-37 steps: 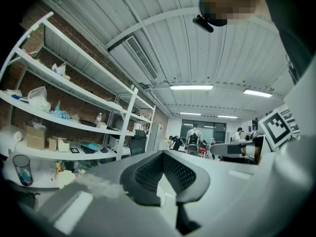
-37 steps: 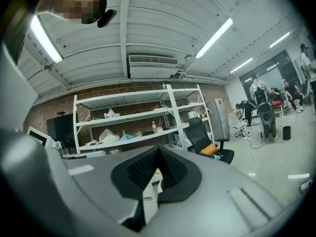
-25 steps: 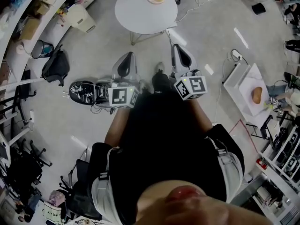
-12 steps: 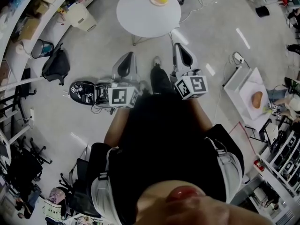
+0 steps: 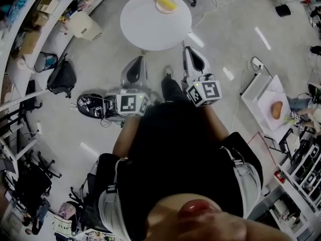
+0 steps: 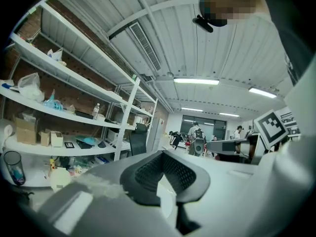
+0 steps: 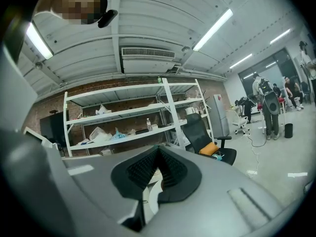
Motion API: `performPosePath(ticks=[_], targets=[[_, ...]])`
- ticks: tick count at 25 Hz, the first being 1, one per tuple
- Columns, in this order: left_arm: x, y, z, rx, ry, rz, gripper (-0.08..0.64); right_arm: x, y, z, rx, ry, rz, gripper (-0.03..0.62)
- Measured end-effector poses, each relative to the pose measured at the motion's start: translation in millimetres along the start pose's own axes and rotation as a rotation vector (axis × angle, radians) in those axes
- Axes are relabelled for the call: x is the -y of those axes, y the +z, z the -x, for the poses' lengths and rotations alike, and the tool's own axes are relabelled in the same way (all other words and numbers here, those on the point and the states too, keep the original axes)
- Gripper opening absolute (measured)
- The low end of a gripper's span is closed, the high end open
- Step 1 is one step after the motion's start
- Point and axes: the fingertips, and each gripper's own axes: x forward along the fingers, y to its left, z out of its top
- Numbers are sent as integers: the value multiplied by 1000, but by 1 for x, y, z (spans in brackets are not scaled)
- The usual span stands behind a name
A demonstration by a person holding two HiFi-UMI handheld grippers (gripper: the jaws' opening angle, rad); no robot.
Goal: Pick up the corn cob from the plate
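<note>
One corn cob (image 5: 166, 3) lies on a plate (image 5: 158, 6) at the far edge of the round counter (image 5: 150, 26), well apart from both claws. Left claw (image 5: 136, 60) and right claw (image 5: 189, 51) are closed and empty; arriving closed, either would probably knock the cob off. Only the head view shows the cob. The gripper views show the pads meeting, with shelving (image 7: 126, 113) beyond.

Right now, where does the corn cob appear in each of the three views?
Head view: the corn cob lies on the plate, on the round white table, far side, top centre.
Left gripper view: not in it.
Right gripper view: not in it.
Shared landmark: the white shelving, left in head and left gripper views, central in right gripper view.
</note>
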Motion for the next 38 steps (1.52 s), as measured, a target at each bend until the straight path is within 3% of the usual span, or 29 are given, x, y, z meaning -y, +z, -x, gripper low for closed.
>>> performPosePath(ticks=[20, 38], targets=[[5, 14, -141, -43, 29, -24, 0, 90, 18, -96, -50, 67, -46, 8], [8, 19, -180, -36, 100, -29, 0, 129, 21, -128, -63, 117, -66, 8]])
